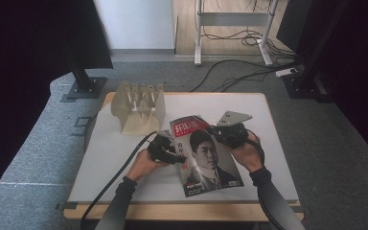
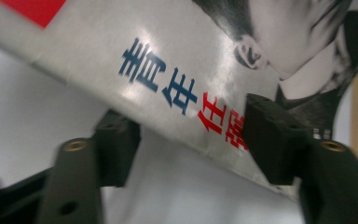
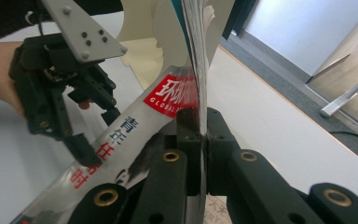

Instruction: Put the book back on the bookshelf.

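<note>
A glossy magazine (image 1: 206, 158) with a man's portrait and a red title block lies tilted on the white table (image 1: 115, 158), its right side lifted. My right gripper (image 1: 216, 130) is shut on the magazine's upper right edge; in the right gripper view the pages (image 3: 196, 56) stand on edge between the closed jaws (image 3: 200, 126). My left gripper (image 1: 177, 158) is open at the magazine's left edge. In the left gripper view the cover (image 2: 177, 70) passes between the spread jaws, one under it, one over it. The left gripper (image 3: 98, 133) is also seen from the right one.
A cream slotted rack (image 1: 139, 108) stands at the table's back left, just behind the magazine; its wall (image 3: 163, 37) rises close behind the pages. Cables, dark stand bases and a white desk frame are on the floor beyond the table's far edge.
</note>
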`<state>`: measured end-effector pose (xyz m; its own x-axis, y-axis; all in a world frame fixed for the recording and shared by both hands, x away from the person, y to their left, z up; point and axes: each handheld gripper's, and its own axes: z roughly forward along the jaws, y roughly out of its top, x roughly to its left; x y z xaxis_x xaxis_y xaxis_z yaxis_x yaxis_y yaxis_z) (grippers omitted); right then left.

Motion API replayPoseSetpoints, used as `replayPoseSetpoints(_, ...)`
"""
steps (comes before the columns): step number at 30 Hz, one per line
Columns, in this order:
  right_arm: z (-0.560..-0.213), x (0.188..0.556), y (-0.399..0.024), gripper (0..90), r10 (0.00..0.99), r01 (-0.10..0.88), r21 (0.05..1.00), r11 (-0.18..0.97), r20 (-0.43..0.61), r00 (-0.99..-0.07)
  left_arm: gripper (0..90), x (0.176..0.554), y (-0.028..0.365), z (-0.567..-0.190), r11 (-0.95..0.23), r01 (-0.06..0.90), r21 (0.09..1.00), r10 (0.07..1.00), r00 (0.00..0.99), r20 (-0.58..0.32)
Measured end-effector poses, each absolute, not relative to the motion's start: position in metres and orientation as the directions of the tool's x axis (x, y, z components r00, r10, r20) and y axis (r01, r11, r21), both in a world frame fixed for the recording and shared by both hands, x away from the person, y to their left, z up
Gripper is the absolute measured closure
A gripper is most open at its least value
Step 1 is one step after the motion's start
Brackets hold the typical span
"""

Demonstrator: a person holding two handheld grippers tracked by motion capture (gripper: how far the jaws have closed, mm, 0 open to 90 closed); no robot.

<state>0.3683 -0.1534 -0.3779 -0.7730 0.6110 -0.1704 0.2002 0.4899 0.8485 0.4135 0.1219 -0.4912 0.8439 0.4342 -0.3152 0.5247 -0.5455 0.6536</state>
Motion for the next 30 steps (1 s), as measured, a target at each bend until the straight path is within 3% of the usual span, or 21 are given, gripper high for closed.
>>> replayPoseSetpoints(4, -0.376, 0.370, -0.156, 86.1, 0.615, 0.209, 0.853, 0.478, -0.155, -0.773, 56.0, 0.419, 0.125, -0.488, -0.523, 0.563, 0.640, 0.441, 0.821, -0.361)
replayPoseSetpoints(7, -0.375, 0.371, -0.156, 86.1, 0.611, 0.215, 0.850, 0.481, -0.149, -0.778, 58.6, 0.420, 0.125, -0.486, -0.530, 0.569, 0.629, 0.441, 0.818, -0.368)
replayPoseSetpoints(11, -0.372, 0.371, -0.155, 86.1, 0.607, 0.216, 0.860, 0.462, -0.129, -0.784, 54.5, 0.423, 0.123, -0.484, -0.532, 0.564, 0.632, 0.454, 0.820, -0.350)
replayPoseSetpoints(13, -0.371, 0.371, -0.155, 86.1, 0.603, 0.217, 0.862, 0.459, -0.122, -0.788, 46.2, 0.426, 0.121, -0.485, -0.519, 0.569, 0.638, 0.465, 0.814, -0.348)
replayPoseSetpoints(15, -0.371, 0.371, -0.153, 86.1, 0.587, 0.211, 0.863, 0.460, -0.117, -0.801, 47.4, 0.429, 0.122, -0.484, -0.503, 0.577, 0.643, 0.461, 0.809, -0.365)
replayPoseSetpoints(18, -0.371, 0.372, -0.152, 86.0, 0.589, 0.220, 0.858, 0.465, -0.114, -0.800, 53.9, 0.430, 0.124, -0.482, -0.491, 0.595, 0.636, 0.464, 0.797, -0.387)
replayPoseSetpoints(22, -0.376, 0.375, -0.149, 86.0, 0.591, 0.240, 0.843, 0.482, -0.109, -0.800, 67.2, 0.425, 0.121, -0.472, -0.514, 0.557, 0.653, 0.455, 0.822, -0.343)
replayPoseSetpoints(30, -0.370, 0.382, -0.150, 85.9, 0.613, 0.271, 0.825, 0.496, -0.112, -0.782, 75.2, 0.422, 0.117, -0.450, -0.528, 0.590, 0.611, 0.489, 0.799, -0.349)
